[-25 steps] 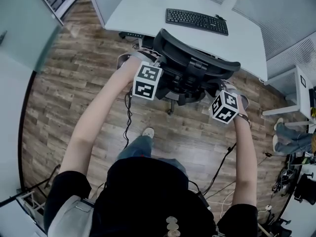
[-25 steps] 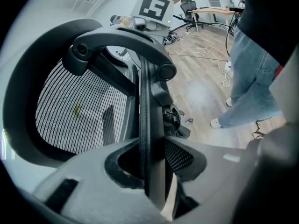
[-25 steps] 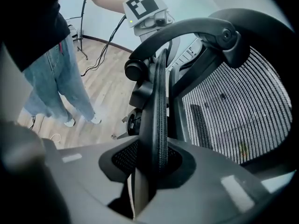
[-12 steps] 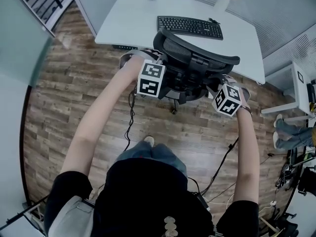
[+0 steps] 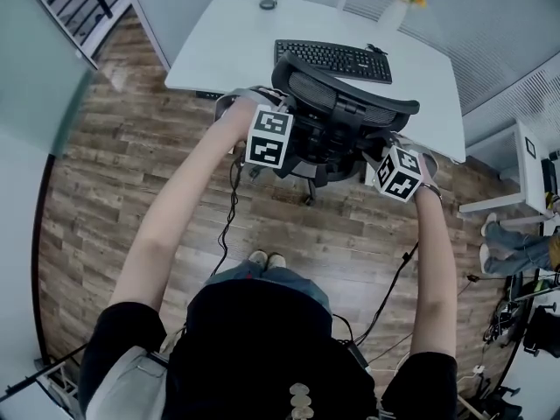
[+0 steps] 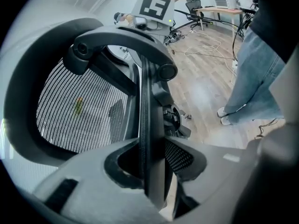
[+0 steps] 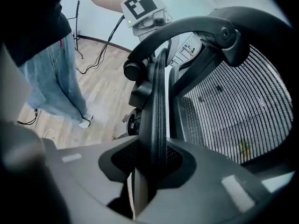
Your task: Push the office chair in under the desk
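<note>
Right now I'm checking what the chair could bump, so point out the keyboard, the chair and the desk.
keyboard (image 5: 332,59), head view, middle of its keys.
chair (image 5: 319,90), head view, mesh of its backrest.
desk (image 5: 227,46), head view, bare top left of the keyboard.

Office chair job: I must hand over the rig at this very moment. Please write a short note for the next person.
Left tool: shut on the left edge of the chair, at its back.
Right tool: shut on the right edge of the back.
Chair: at the near edge of the desk, facing the keyboard.
Done: both grips taken, chair lined up with the desk.
Left: probably push a little further under, then open both tools. How far the seat is under is hidden.
</note>
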Available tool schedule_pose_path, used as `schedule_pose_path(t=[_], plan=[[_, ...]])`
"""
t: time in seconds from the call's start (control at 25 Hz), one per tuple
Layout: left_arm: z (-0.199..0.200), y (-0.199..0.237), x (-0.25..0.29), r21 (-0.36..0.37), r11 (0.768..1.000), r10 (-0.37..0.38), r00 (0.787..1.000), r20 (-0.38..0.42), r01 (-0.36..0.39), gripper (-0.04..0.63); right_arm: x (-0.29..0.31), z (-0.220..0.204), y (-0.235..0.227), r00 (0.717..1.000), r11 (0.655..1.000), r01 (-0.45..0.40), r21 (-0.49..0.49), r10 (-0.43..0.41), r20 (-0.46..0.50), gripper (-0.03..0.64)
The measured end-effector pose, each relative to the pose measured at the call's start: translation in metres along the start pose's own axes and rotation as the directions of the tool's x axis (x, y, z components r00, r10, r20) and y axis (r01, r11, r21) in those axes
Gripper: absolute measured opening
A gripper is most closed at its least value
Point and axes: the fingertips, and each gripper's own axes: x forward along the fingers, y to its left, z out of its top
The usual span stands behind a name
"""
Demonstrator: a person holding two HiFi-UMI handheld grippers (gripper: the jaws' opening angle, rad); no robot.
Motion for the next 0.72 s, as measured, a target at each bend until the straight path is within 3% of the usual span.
schedule_pose_path(t=[0.4,0.6,0.72], plan=[[0.001,0.0,-0.001,-0.016,1.0,0.026,1.0,-0.009,-0.026,0.143,-0.001,0.0,-0.003,1.0,0.999,0.029,-0.019,-0.029,0.006,0.11],[0.001,0.004,-0.005,-0.023,0.992,0.123,0.992,-0.001,-0.123,0.163,-0.003,0.001,0.0,0.999,0.999,0.037,0.007,-0.037,0.014,0.154],[0.0,0.007,-0.012,-0.055,0.98,0.19,0.982,0.0,-0.19,0.17,-0.013,0.006,0.001,0.996,0.998,0.06,0.034,-0.062,0.068,0.188]])
